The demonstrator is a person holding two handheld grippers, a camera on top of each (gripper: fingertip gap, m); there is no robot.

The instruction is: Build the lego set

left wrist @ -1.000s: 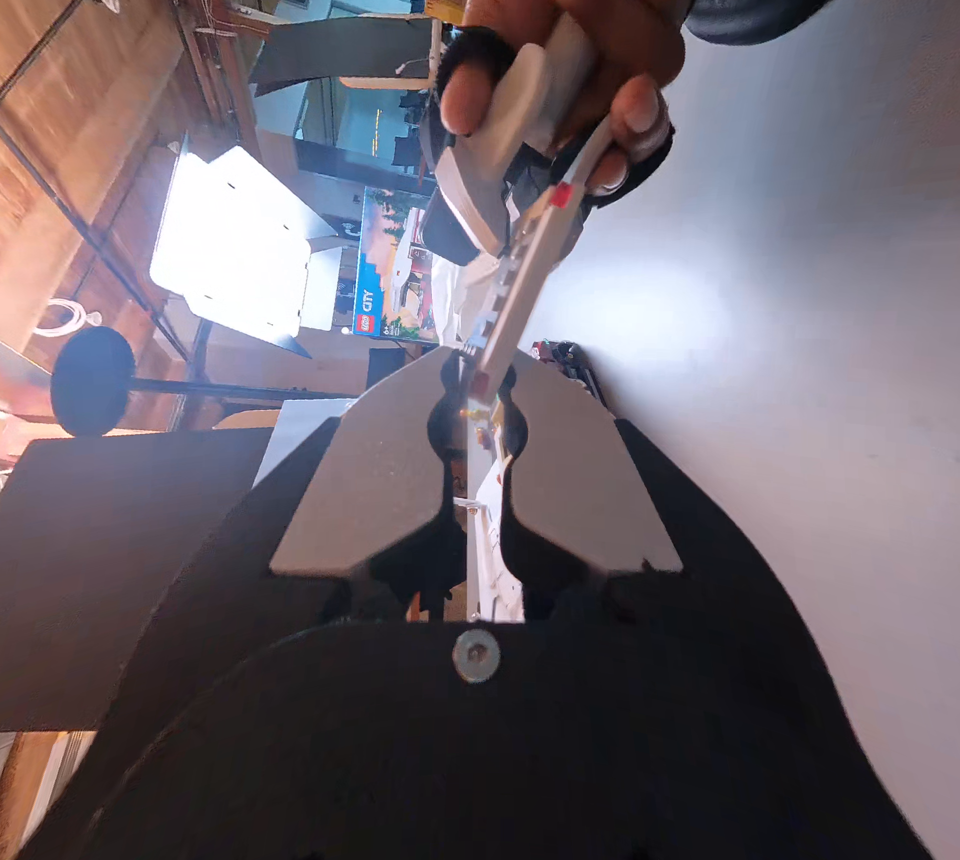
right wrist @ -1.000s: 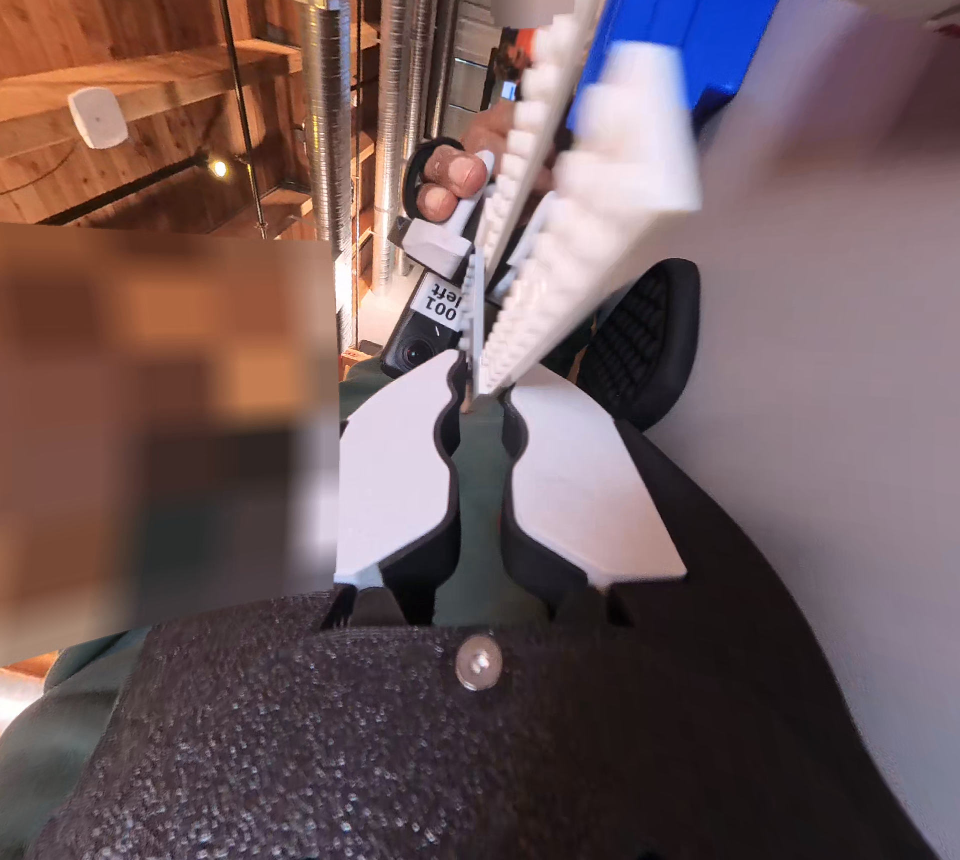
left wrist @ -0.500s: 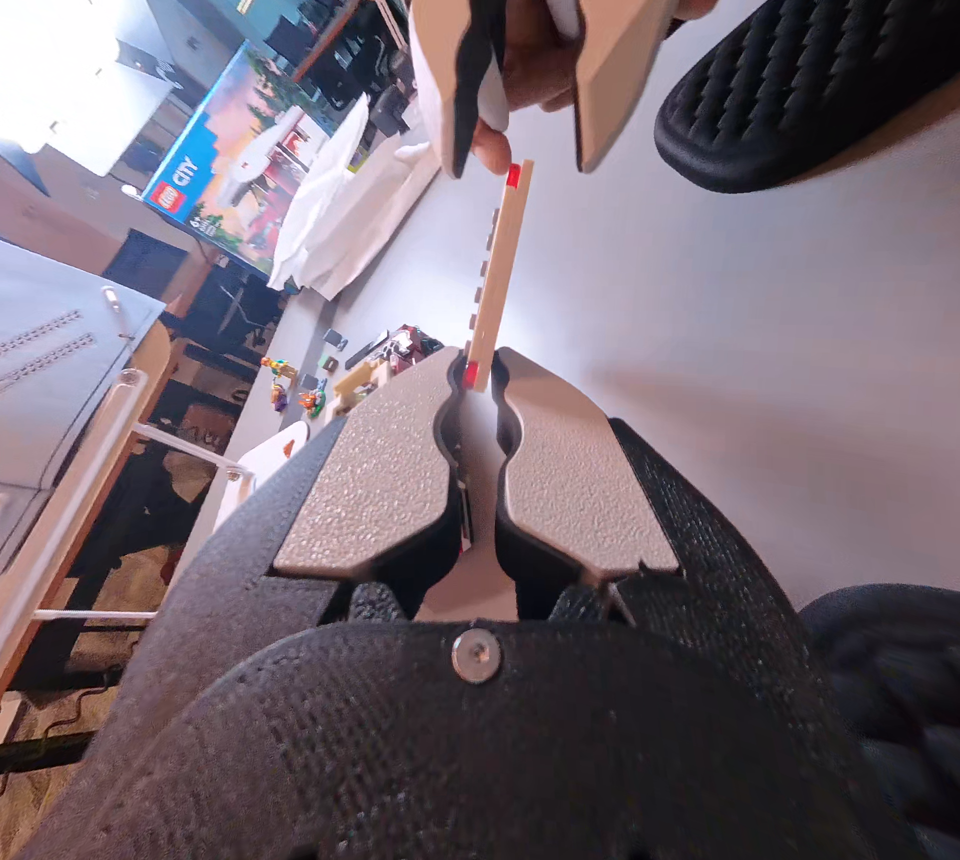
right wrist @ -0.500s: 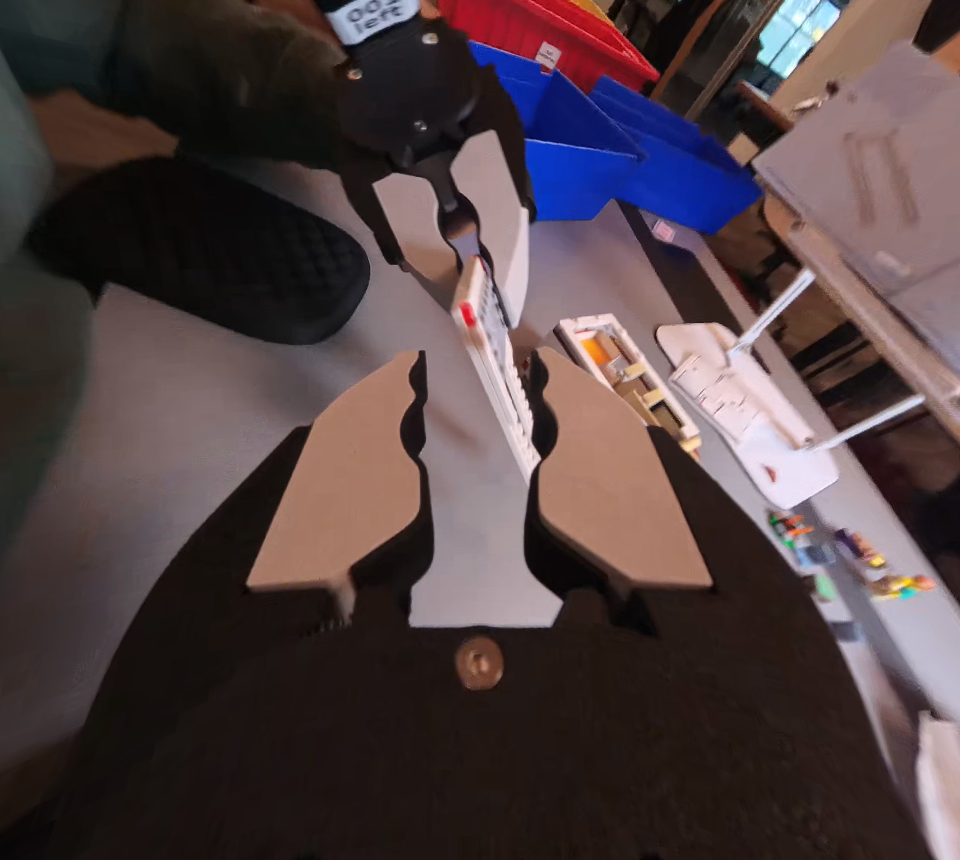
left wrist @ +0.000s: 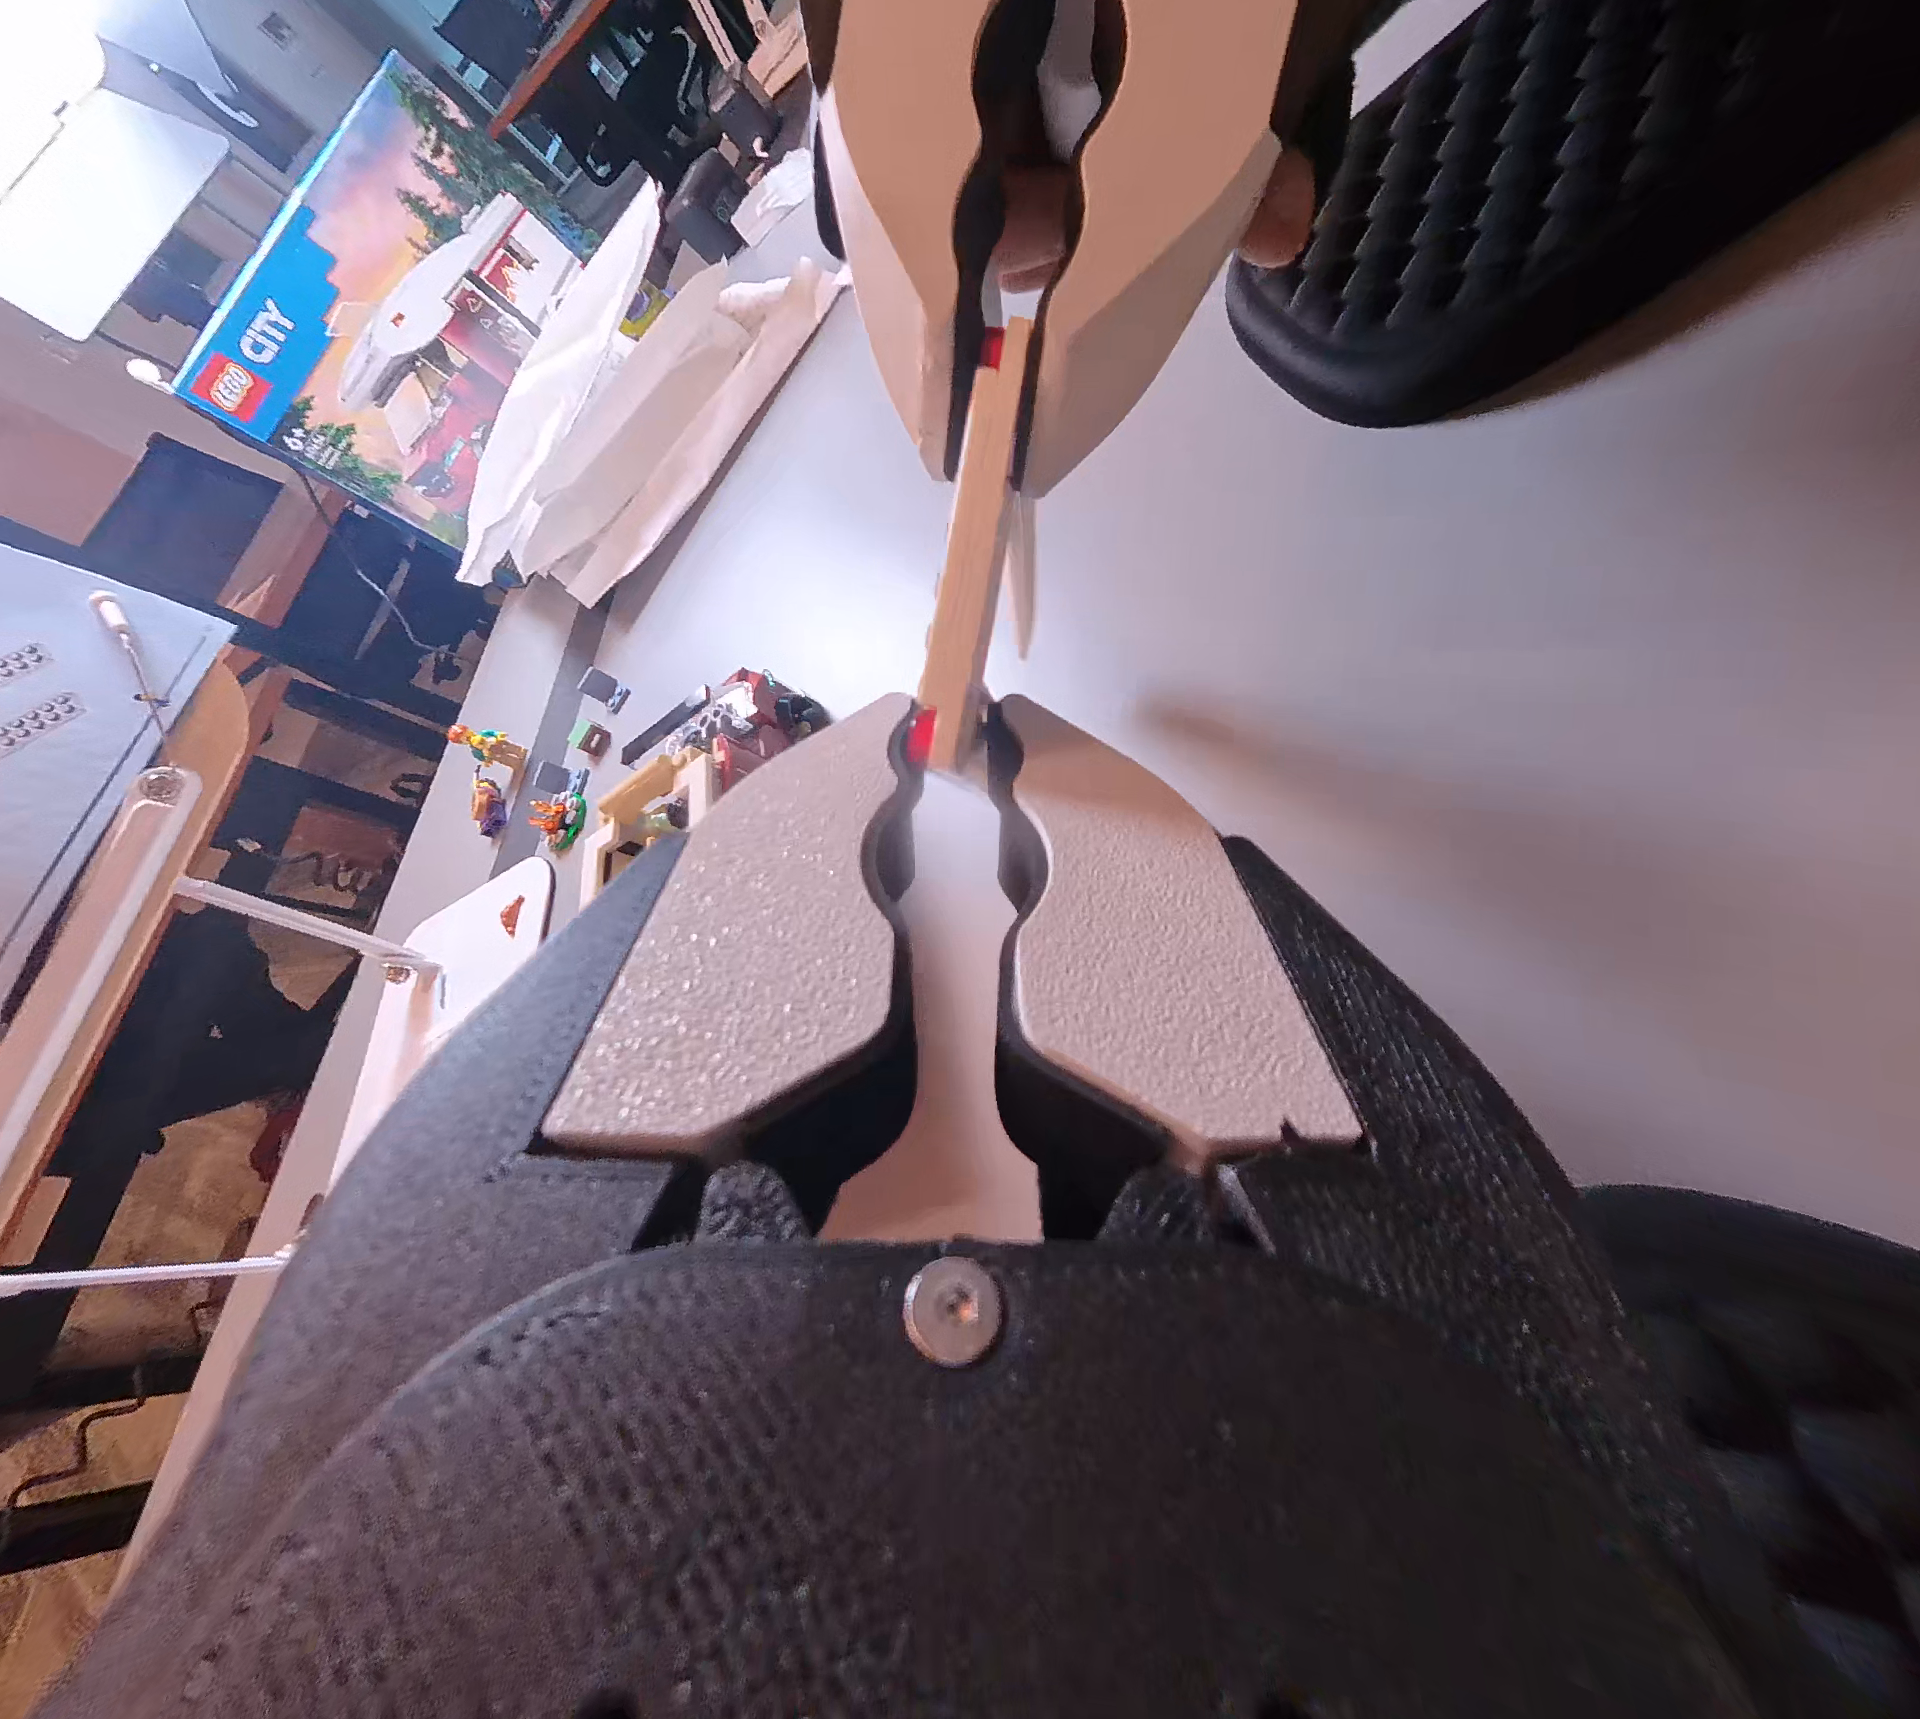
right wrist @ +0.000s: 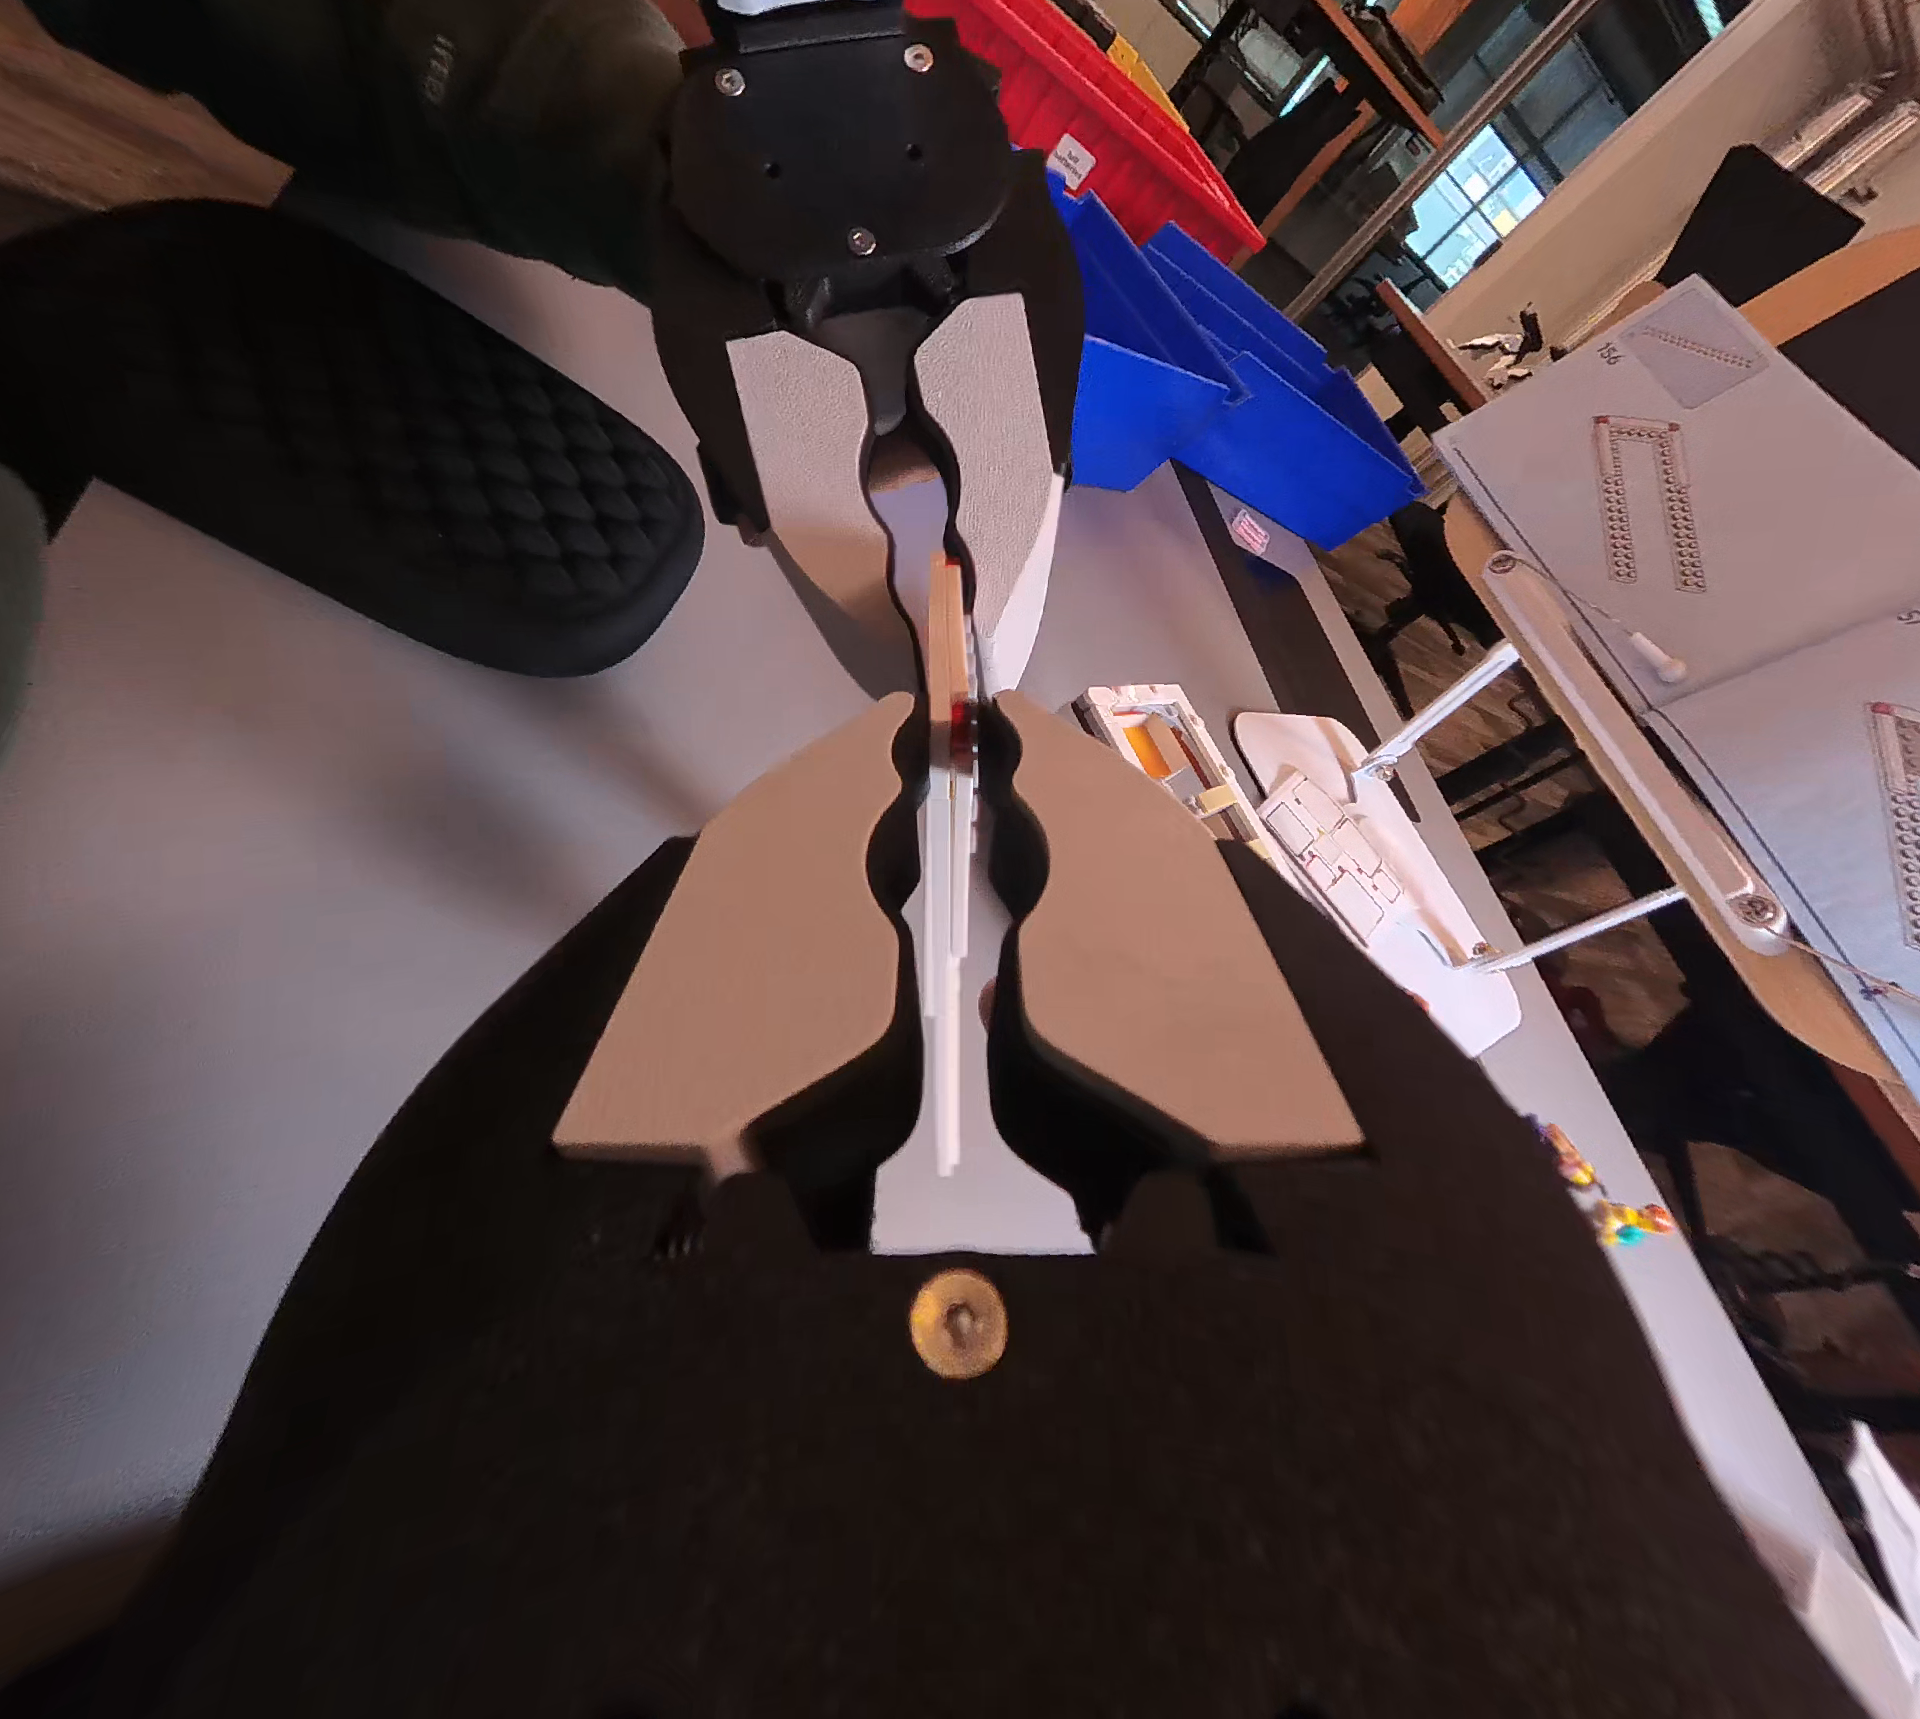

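Both hand-held grippers face each other above the grey surface, clamped on opposite ends of one thin tan-and-white brick plate with red tips. The left hand-held gripper pinches its near end; the right hand-held gripper grips the other end. Loose toy pieces lie well apart.

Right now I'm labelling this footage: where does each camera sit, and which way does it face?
Left wrist view: on the left hand-held gripper, facing along its fingers at the brick plate and the right hand-held gripper; a person's fingers behind.
Right wrist view: on the right hand-held gripper, facing the left one; green sleeve shows.
Shared: both grip that plate over the grey table.
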